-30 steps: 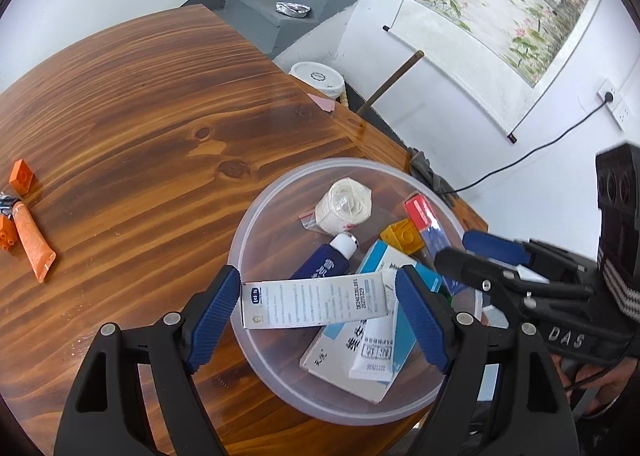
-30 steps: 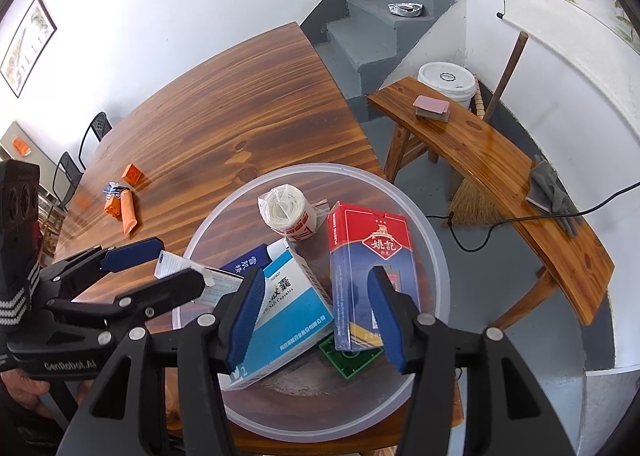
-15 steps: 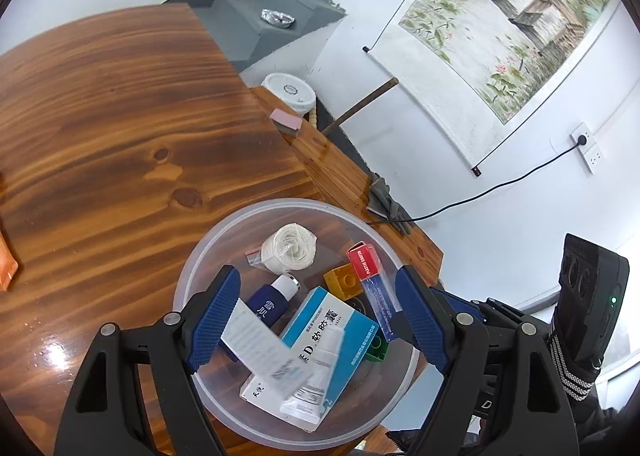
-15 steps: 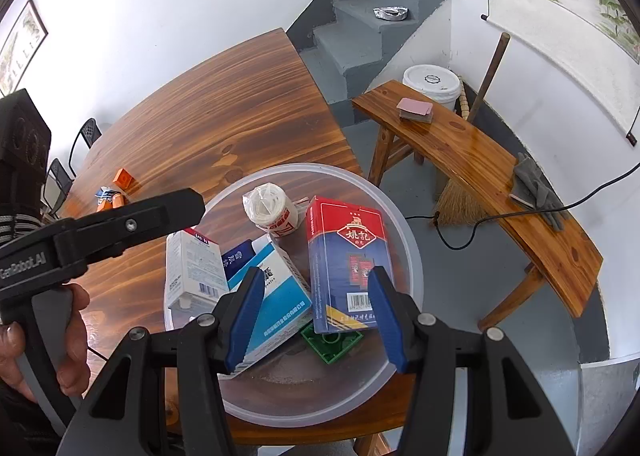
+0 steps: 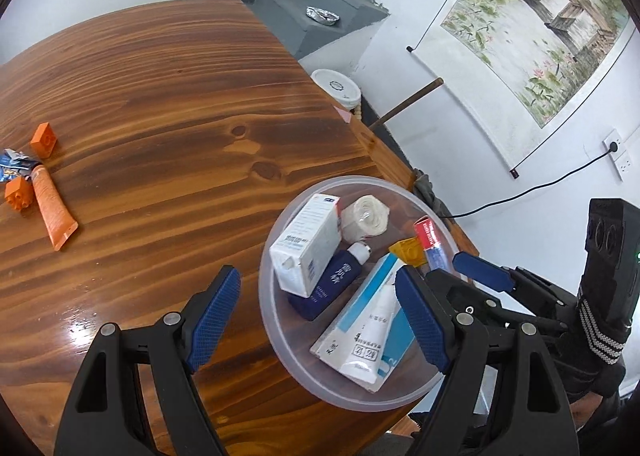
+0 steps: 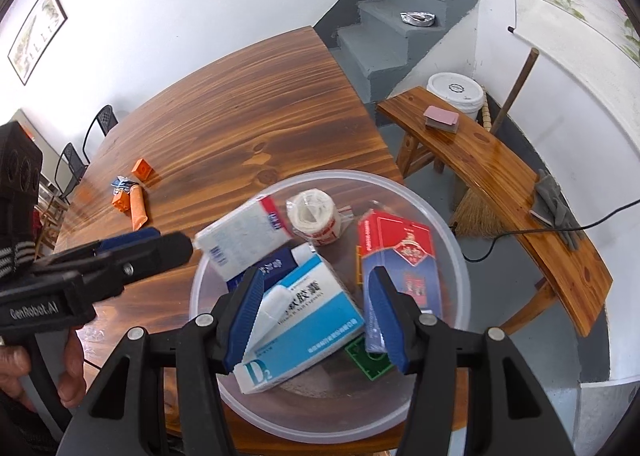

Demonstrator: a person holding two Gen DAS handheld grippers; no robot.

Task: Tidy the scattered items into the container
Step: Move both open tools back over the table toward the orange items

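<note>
Currently, from the left wrist view, the left gripper hangs over the near right part of a wooden table, jaws spread wide with nothing between them. Just right of them, at the table's near right corner, sits a clear round bowl holding boxes, a bandage roll and tubes. Items left to tidy lie far to the left: an orange tube, its long axis running near to far, with an orange block beyond it, another orange block touching its far end, and a crumpled blue wrapper. Wide bare tabletop lies between the jaws and that cluster. From the right wrist view, the right gripper hovers above the bowl, jaws half spread and pinching nothing, a blue and white box and a red box below. The orange cluster lies far left, beyond the left gripper, so the left hand looks nearer. The bowl overhangs the table's near edge, so bumping it risks a tip.
</note>
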